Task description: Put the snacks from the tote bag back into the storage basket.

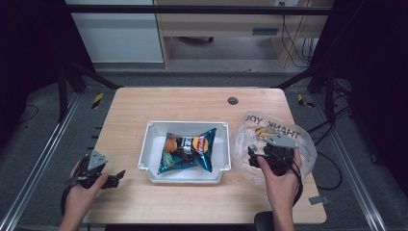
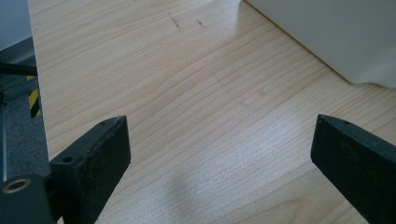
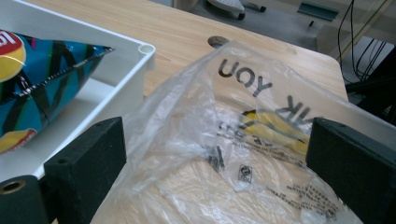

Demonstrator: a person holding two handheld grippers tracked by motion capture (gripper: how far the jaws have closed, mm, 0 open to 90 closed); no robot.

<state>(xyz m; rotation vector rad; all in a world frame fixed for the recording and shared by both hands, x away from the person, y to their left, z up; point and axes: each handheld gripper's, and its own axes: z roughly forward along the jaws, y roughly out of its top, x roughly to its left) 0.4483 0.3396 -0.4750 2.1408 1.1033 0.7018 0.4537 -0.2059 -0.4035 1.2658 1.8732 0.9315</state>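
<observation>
Hovering right gripper (image 1: 253, 156), jaws spread, over crumpled clear plastic "THANK YOU" bag (image 1: 288, 132) beside white plastic tray (image 1: 149, 144), likely lining up a grab; left gripper (image 1: 117, 177) parked released near table edge.

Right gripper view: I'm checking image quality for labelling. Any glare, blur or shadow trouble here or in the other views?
Right gripper view: the plastic bag shows soft sheen, print readable, near fingers slightly soft. Left gripper view: a faint shadow on the table. High view: evenly lit table, dark surroundings.
</observation>
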